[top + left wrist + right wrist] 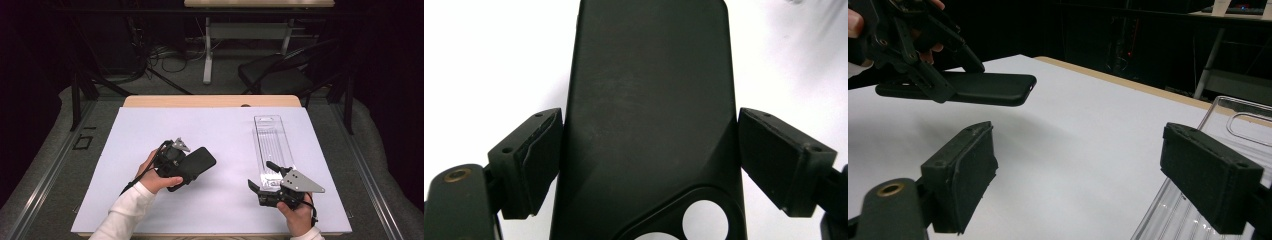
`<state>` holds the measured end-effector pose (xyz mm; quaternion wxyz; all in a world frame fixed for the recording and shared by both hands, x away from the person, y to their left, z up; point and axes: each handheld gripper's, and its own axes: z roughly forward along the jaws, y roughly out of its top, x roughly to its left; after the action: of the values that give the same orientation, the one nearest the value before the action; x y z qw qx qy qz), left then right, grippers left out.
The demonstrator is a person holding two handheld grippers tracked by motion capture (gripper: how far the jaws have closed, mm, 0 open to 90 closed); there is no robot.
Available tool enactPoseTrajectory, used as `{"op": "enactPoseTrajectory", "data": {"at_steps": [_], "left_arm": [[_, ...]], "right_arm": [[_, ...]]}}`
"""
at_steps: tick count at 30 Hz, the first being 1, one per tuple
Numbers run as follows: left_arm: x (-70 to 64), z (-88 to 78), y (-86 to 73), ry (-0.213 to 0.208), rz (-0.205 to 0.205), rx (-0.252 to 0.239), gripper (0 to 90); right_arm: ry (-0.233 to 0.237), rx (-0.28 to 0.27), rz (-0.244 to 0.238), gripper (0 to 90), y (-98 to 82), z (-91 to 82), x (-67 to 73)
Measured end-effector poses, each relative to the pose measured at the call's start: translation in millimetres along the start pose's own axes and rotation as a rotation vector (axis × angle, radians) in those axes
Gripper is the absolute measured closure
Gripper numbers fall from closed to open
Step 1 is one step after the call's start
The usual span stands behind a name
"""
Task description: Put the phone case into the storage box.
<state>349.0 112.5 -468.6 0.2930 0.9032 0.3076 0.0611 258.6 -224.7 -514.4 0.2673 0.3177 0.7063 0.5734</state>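
A black phone case hangs a little above the white mat, and my left gripper is shut on its two long sides. In the left gripper view the case spans the gap between both pads, with its camera cut-out at the bottom. My right gripper stands open at the near end of a clear plastic case that lies flat on the mat. The right gripper view has nothing between its jaws; the clear case lies behind the right jaw, and the lifted black case is at the upper left.
A white mat covers most of the wooden table. Beyond the far edge stand a dark chair, another table's legs and floor cables. A person's hands and white sleeves come in from the bottom.
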Motion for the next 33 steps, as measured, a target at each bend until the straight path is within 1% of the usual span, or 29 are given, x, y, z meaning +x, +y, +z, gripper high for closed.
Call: {"op": "enactPoseTrajectory", "data": {"at_steps": [2,5,8,13,15,17,21,24,27,29,30,31,33], "left_arm": [[-3.8,-2.1,6.0,0.004,0.014,-0.007,14.1],[-9.8,-4.2,14.4,-0.01,0.026,-0.012,14.2],[-16.0,-5.1,21.7,-0.02,0.04,-0.01,14.2],[-22.8,-6.3,28.1,-0.038,0.054,-0.018,14.2],[-24.0,-6.5,28.5,-0.039,0.055,-0.021,14.2],[-24.4,-7.0,27.7,-0.037,0.06,-0.019,14.2],[-23.3,-8.1,25.0,-0.043,0.055,-0.018,14.3],[-21.9,-8.3,23.1,-0.048,0.056,-0.013,14.3],[-22.0,-8.5,21.2,-0.053,0.057,-0.012,14.3],[-21.8,-9.3,20.1,-0.052,0.062,-0.011,14.3],[-21.7,-9.6,19.6,-0.055,0.061,-0.012,14.3],[-21.5,-10.0,19.1,-0.056,0.058,-0.013,14.3],[-20.2,-10.8,18.2,-0.053,0.055,-0.015,14.3]], "right_arm": [[0.0,0.0,-0.001,13.8,0.0,0.2,0.1],[0.0,-0.001,0.003,13.8,0.1,0.2,0.6],[-0.001,-0.002,-0.003,13.8,0.7,-0.1,0.2],[-0.001,-0.002,-0.008,13.8,1.8,-0.5,1.2],[0.0,-0.004,-0.005,13.7,2.4,-0.5,2.0],[0.001,-0.006,-0.011,13.7,3.0,-0.5,2.1],[0.013,-0.002,-0.006,13.8,4.4,0.3,2.5],[0.014,0.004,-0.019,13.8,4.9,2.1,3.7],[0.026,0.012,-0.029,13.9,5.6,4.5,5.1],[0.021,0.023,-0.05,14.1,6.1,6.7,6.6],[0.028,0.032,-0.062,14.2,6.6,7.6,6.8],[0.032,0.032,-0.064,14.2,6.9,9.0,7.4],[0.034,0.067,-0.075,14.2,7.9,11.4,8.9]]}}
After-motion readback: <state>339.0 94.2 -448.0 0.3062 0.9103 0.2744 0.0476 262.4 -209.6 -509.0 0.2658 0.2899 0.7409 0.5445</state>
